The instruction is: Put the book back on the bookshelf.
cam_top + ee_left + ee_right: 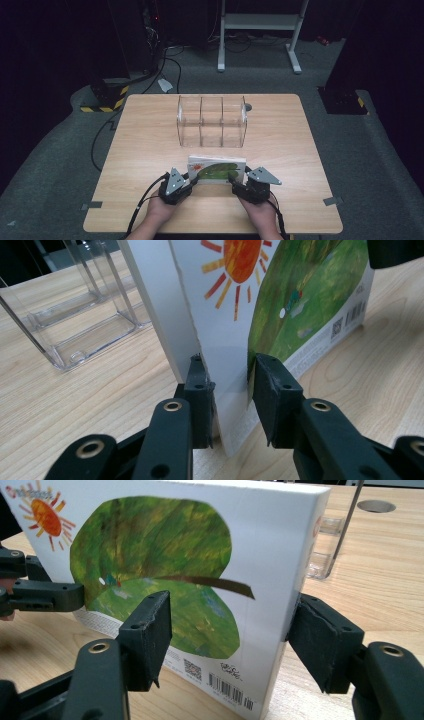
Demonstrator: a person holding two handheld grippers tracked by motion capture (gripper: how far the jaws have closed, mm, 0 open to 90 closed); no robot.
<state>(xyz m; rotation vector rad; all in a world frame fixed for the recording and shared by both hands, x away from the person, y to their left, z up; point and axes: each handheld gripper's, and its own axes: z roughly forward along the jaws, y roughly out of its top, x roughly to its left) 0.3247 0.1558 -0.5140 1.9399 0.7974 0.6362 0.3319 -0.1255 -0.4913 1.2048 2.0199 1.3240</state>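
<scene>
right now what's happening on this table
A person is holding a picture book upright on the wooden table with two hand-held tongs. The left tongs are shut on one end of the book, and the right tongs straddle the spine end. A clear three-slot organizer stands behind the book with nothing in its slots, so the book may be headed there.

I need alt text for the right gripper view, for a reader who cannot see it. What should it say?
Two black jaws of the right gripper clamp a thick white book standing on a wooden table, one on its cover, one by its spine. The cover shows a big green leaf and an orange sun; the left gripper grips its far edge, and a clear plastic organizer stands behind.
</scene>
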